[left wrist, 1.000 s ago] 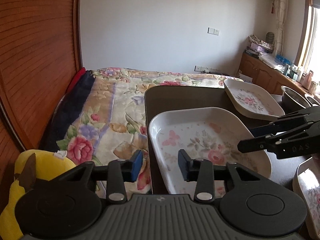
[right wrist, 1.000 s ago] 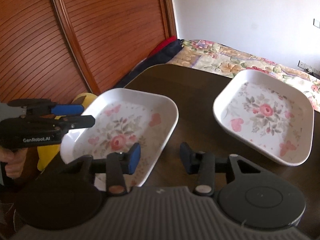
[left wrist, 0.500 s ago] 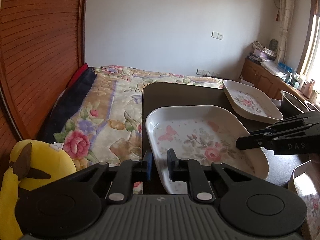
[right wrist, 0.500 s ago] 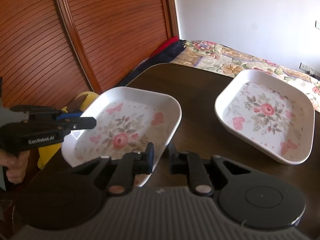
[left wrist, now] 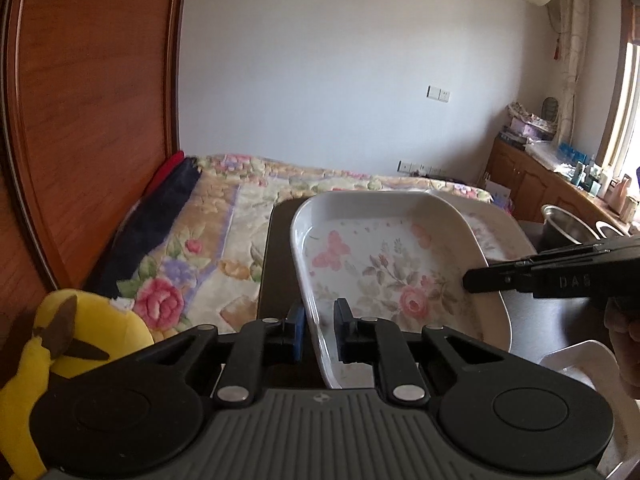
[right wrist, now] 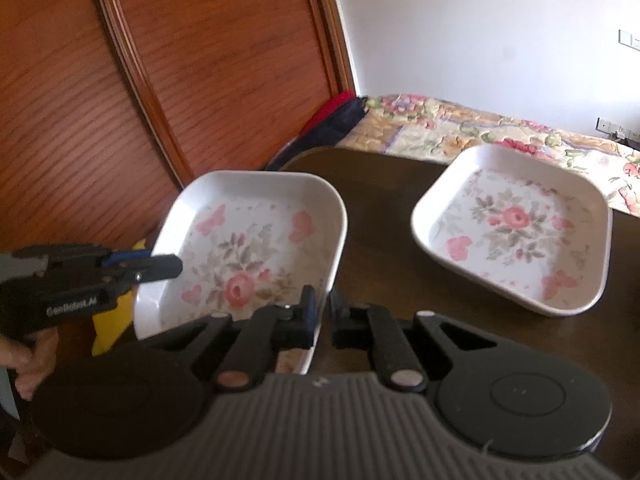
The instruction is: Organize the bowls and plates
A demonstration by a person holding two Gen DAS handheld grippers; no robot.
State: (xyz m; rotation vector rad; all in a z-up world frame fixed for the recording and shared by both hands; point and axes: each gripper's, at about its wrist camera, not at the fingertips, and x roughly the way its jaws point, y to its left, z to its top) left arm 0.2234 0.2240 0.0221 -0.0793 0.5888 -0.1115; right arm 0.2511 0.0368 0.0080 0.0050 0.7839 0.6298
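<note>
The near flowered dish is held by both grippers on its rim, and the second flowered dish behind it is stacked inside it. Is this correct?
Not quite. The near flowered dish is gripped on its rim by the left gripper and the right gripper, but the second flowered dish lies apart on the dark table, not stacked inside. The right wrist view shows this.

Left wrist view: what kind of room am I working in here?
Most likely a bedroom with a table set up in it. A bed with a flowered quilt lies just past the dark table, wooden wardrobe doors stand beside the bed, and a yellow plush toy sits near the table.
</note>
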